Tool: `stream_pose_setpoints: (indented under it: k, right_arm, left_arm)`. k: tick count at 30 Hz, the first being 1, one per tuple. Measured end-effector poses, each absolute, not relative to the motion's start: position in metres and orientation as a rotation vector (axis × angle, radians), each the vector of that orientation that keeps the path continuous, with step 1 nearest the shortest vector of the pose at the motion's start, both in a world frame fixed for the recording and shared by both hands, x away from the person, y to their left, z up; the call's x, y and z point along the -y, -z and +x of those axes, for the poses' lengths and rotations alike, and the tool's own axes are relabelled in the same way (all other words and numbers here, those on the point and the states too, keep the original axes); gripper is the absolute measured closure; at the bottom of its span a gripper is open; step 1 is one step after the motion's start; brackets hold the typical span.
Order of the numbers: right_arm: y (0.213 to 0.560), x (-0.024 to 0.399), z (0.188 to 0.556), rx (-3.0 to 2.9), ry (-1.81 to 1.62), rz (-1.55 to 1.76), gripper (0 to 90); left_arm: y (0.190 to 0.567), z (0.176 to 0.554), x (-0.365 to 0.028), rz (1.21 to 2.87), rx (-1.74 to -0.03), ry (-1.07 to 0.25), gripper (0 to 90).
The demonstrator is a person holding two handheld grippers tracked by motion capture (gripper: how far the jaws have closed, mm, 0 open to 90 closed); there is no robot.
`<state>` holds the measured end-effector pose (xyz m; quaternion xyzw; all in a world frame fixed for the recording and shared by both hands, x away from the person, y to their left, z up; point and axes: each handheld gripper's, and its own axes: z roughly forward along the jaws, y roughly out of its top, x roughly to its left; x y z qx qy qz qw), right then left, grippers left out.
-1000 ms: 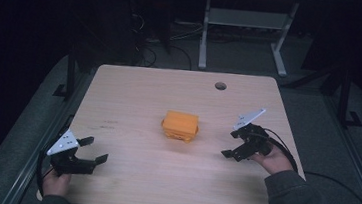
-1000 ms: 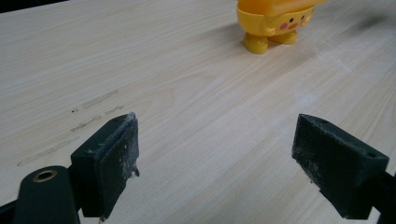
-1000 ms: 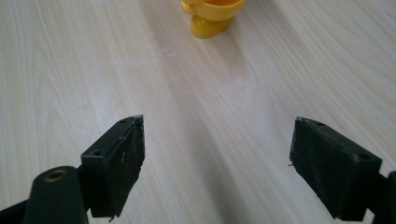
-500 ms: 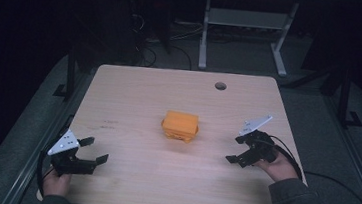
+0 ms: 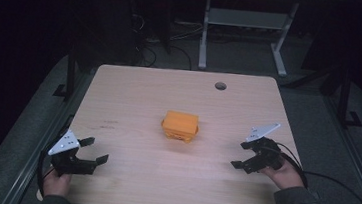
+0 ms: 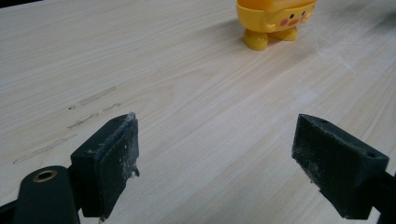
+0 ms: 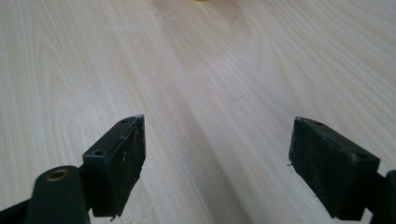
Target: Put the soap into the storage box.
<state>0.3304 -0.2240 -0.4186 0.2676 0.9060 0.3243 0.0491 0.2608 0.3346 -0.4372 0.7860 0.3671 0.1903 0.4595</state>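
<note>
An orange-yellow box-shaped toy [image 5: 180,126] stands at the middle of the wooden table [image 5: 134,97]. In the left gripper view its two stubby feet and a face with pink cheeks [image 6: 275,22] show at the top edge. My left gripper [image 5: 95,150] rests open near the table's front left corner, its jaws wide apart [image 6: 215,163] with nothing between them. My right gripper [image 5: 240,154] is low over the front right of the table, also open [image 7: 217,168] and empty, pointing toward the toy.
A round cable hole [image 5: 220,85] sits near the table's far edge. Behind the table stand a white desk frame [image 5: 246,25] and loose cables on the floor. Black cables trail from both grippers over the table's edges.
My right gripper has drawn back toward the front right edge of the table and sunk lower. The left gripper and the toy have stayed where they were.
</note>
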Motion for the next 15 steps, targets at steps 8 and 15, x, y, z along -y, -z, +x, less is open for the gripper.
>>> stream_pose_setpoints:
  k: [8,15]
  right_arm:
    - [0.425,0.235,0.32,-2.747,-0.994,0.845,18.4]
    - [0.433,0.244,0.31,-2.742,-0.997,0.869,18.9]
  left_arm:
    - [0.438,0.261,-0.334,1.944,-0.901,-0.461,14.3]
    - [0.439,0.262,-0.333,1.946,-0.906,-0.431,14.3]
